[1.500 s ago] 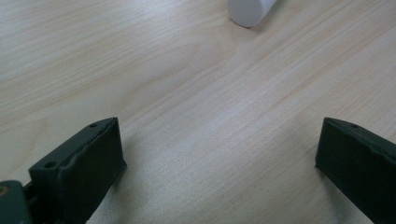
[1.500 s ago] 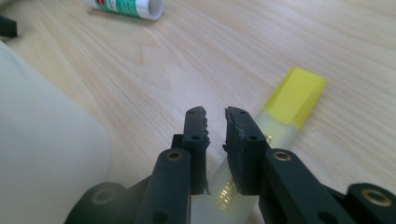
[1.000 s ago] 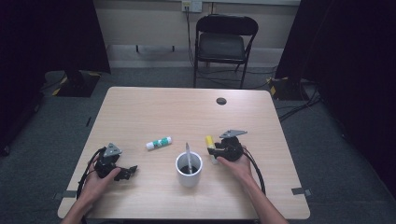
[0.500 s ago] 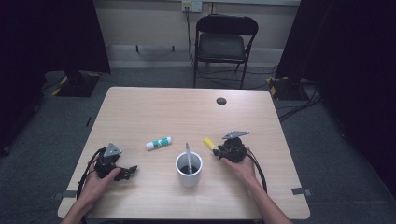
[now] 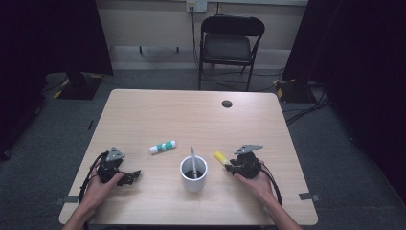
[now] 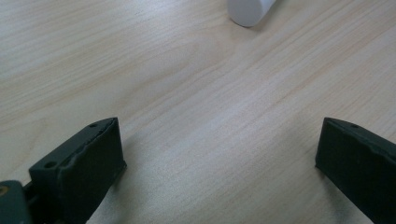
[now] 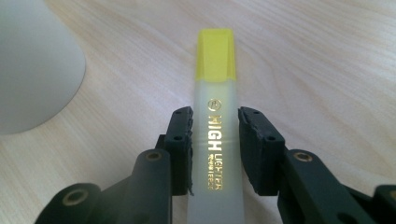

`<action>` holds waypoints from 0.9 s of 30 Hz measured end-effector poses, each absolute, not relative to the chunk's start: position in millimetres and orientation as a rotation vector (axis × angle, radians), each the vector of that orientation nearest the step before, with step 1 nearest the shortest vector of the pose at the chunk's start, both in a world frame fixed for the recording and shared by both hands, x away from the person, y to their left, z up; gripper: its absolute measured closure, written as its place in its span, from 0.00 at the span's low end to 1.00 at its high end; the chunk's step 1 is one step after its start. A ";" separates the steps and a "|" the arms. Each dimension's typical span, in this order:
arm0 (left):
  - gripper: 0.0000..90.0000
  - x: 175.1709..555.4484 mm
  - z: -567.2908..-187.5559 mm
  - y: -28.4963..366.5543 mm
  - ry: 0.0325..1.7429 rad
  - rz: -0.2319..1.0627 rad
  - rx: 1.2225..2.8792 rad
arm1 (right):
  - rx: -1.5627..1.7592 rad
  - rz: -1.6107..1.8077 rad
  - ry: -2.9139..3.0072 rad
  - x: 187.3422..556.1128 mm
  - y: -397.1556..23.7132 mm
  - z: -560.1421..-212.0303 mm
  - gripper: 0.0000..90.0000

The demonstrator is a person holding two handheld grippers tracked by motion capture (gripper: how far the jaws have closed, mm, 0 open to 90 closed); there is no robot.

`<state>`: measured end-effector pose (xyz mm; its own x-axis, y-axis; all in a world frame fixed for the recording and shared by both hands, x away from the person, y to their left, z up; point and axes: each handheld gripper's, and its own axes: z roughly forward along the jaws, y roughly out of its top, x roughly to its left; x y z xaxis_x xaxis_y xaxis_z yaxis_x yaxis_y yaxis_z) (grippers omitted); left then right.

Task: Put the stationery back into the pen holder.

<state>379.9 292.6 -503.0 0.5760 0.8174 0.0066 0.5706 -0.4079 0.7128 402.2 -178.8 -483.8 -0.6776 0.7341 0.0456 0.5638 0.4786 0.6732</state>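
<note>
- The right gripper (image 7: 215, 140) has its two black jaws closed on the barrel of a yellow highlighter (image 7: 215, 116); both pads press against its sides at the gold "HIGH LIGHTER" lettering. Those jaws have just been closing, with the highlighter between them.
- The highlighter's yellow cap points away from the jaws and reaches out past them over the wooden table (image 7: 327, 70).
- In the high view the right gripper (image 5: 233, 166) sits low at the table's right front, and the highlighter (image 5: 221, 157) juts from it up and to the left, its cap end near the white mug (image 5: 194, 174).
- In the right gripper view the mug's pale wall (image 7: 32, 70) stands just beside the highlighter's left, apart from it.
- A grey pen or similar stick (image 5: 192, 160) stands tilted in the mug.
- The left gripper (image 6: 215, 154) has its jaws spread wide over bare tabletop, with nothing between them.
- In the high view the left gripper (image 5: 134, 175) rests at the table's left front, well apart from the mug.
- A white glue stick with a green band (image 5: 162, 146) lies flat between the left gripper and the mug, farther from the person; its white end (image 6: 250, 10) shows at the top of the left gripper view.
- A black folding chair (image 5: 228, 45) stands beyond the far edge.
</note>
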 end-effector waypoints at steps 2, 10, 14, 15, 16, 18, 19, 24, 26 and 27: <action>0.00 379.9 -503.0 292.6 1.102 0.470 2.131 | 1.106 0.985 2.471 401.3 -178.1 -485.7 0.71; 0.00 380.2 -503.2 292.2 1.105 0.464 2.126 | 1.074 1.016 2.458 413.5 -165.9 -488.7 0.67; 0.00 380.2 -503.2 292.2 1.105 0.463 2.126 | 1.073 1.021 2.447 418.7 -156.9 -489.6 0.66; 0.00 380.2 -503.3 292.2 1.105 0.463 2.125 | 1.072 1.011 2.444 419.6 -154.2 -489.6 0.66; 0.00 380.2 -503.3 292.2 1.105 0.462 2.126 | 1.063 1.010 2.446 421.2 -153.4 -489.6 0.67; 0.00 380.2 -503.2 292.2 1.105 0.463 2.125 | 1.061 1.024 2.442 425.8 -150.4 -490.2 0.66; 0.00 380.2 -503.2 292.3 1.105 0.464 2.126 | 1.060 1.025 2.438 427.2 -148.8 -490.6 0.67; 0.00 380.2 -503.2 292.2 1.105 0.463 2.125 | 1.042 1.030 2.429 430.7 -143.7 -491.9 0.67; 0.00 380.2 -503.2 292.2 1.106 0.464 2.125 | 1.041 1.035 2.427 430.8 -143.2 -492.2 0.67; 0.00 380.2 -503.2 292.2 1.105 0.464 2.125 | 1.037 1.035 2.425 430.6 -143.3 -492.4 0.67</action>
